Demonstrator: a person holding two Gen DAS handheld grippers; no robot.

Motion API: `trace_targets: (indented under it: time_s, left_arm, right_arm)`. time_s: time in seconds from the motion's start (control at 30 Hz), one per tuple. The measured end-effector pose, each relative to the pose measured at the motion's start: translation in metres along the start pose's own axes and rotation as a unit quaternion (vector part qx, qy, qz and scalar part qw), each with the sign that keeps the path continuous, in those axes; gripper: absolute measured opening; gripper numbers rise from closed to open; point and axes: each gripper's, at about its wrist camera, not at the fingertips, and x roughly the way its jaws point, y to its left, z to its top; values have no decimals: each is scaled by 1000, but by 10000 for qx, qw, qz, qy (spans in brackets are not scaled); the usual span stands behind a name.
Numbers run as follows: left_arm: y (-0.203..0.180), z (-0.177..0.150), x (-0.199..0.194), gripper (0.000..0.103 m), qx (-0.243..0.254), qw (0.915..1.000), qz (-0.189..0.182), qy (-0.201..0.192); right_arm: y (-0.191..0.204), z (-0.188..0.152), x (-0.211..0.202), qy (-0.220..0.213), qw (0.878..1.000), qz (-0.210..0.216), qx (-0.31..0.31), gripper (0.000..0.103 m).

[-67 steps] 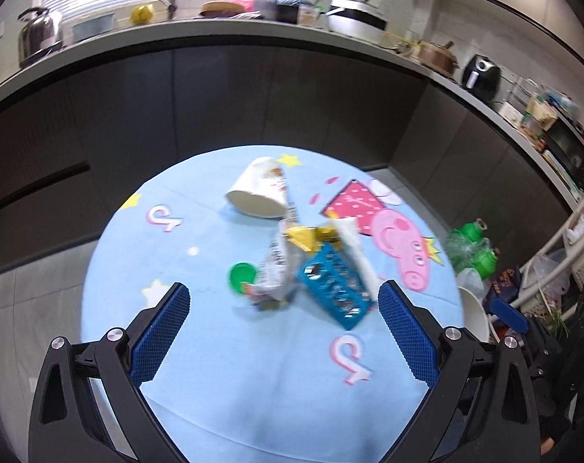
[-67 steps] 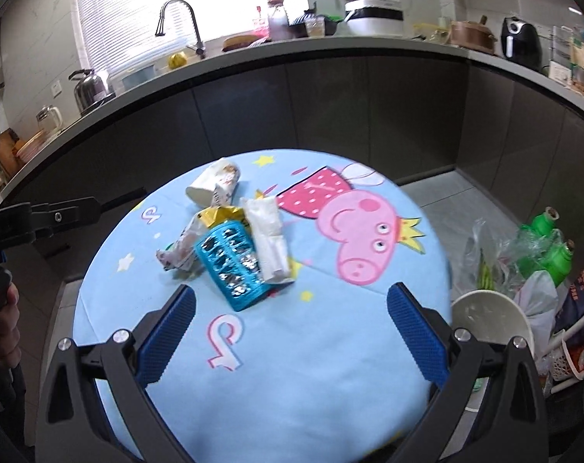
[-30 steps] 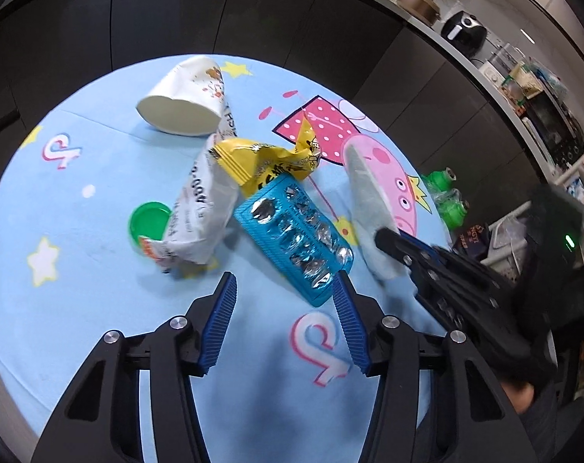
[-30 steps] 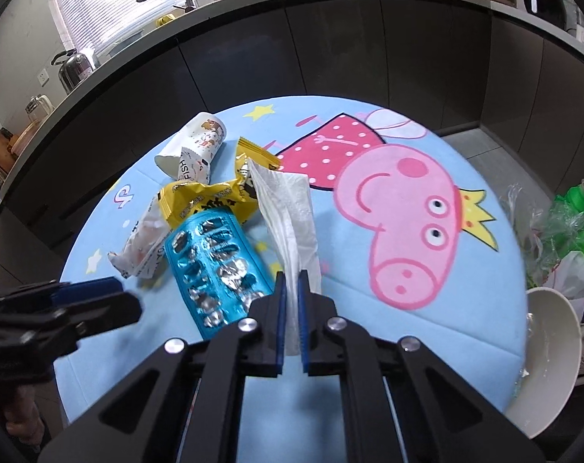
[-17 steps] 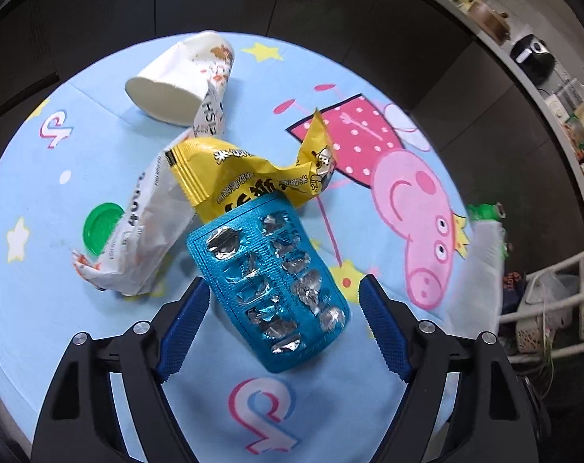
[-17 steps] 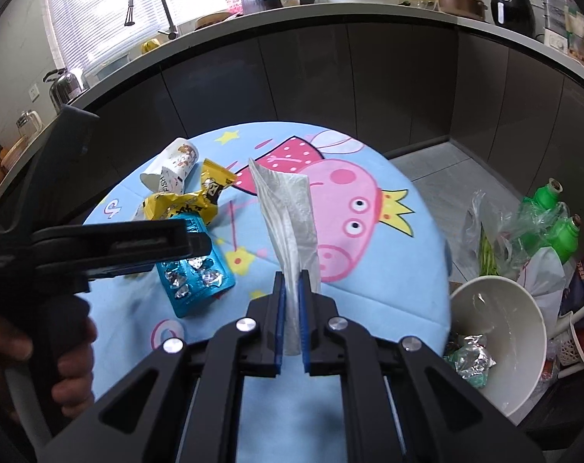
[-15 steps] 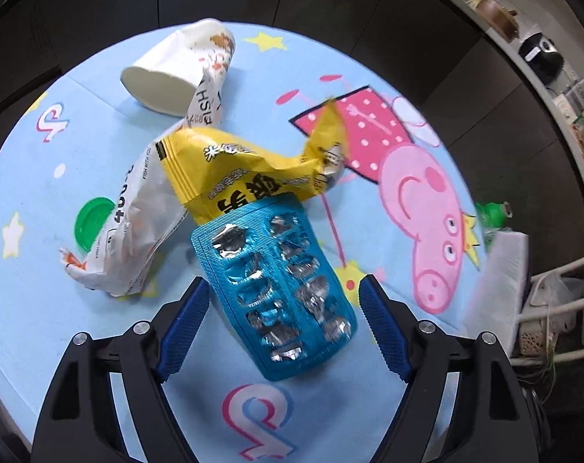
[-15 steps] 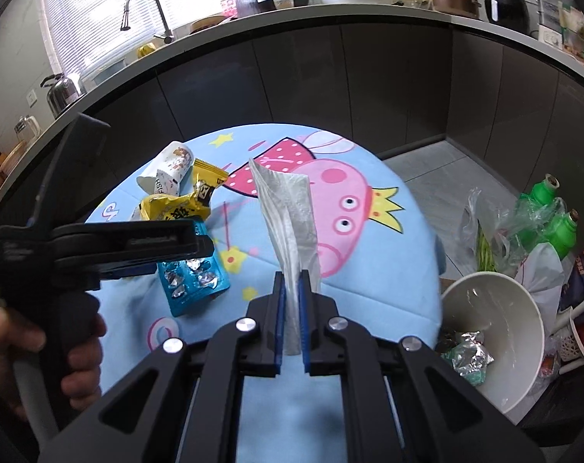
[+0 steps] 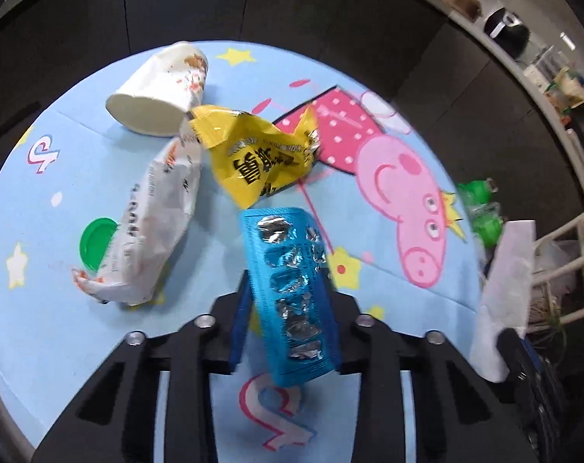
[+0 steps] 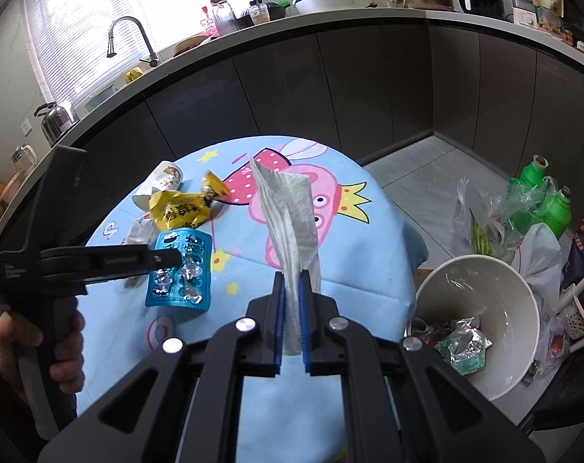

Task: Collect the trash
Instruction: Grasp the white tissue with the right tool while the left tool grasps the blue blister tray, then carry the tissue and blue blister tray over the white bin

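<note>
My left gripper (image 9: 288, 289) is shut on the blue blister pack (image 9: 288, 289), which tilts up off the round table (image 9: 99, 351). It also shows from the side in the right wrist view (image 10: 180, 270). My right gripper (image 10: 290, 289) is shut on a white tissue (image 10: 292, 227) that stands up from its jaws, near the table's right edge. The tissue shows in the left wrist view (image 9: 508, 289) too. On the table lie a yellow snack wrapper (image 9: 261, 158), a white wrapper (image 9: 153, 223), a paper cup (image 9: 164, 88) on its side and a green lid (image 9: 95, 241).
A white bin (image 10: 481, 324) holding some trash stands on the floor right of the table. Green bottles (image 10: 539, 196) and plastic bags lie behind it. Dark cabinets and a cluttered counter (image 10: 330, 27) ring the far side.
My left gripper has closed on the blue blister pack and tipped it up. My right gripper has carried the tissue rightward toward the bin.
</note>
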Motion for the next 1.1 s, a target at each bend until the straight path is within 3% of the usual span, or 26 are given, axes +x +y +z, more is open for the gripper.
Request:
trace_targets:
  time_s: [0.17, 0.4, 0.53, 0.67, 0.83, 1.1]
  left_arm:
    - [-1, -8, -30, 10, 226, 9989, -362, -175]
    - [-14, -17, -47, 9, 438, 9974, -510, -265]
    - [-25, -18, -63, 9, 640, 9955, -482, -515]
    - [-40, -21, -85, 9, 857, 9917, -641, -709]
    - [-62, -23, -107, 9, 1057, 9846, -1131, -810]
    - [-119, -27, -107, 9, 1594, 9735, -1488, -691]
  right_arm:
    - [7, 1, -6, -58, 10000, 51, -61, 9]
    - [11, 0, -18, -142, 9998, 32, -134, 9]
    - [10, 1, -29, -253, 9996, -13, -134, 9]
    - [4, 2, -46, -431, 9990, -65, -92, 9]
    - [-11, 1, -63, -597, 9981, -160, 24, 9]
    - [-51, -10, -80, -723, 9956, -422, 424, 9]
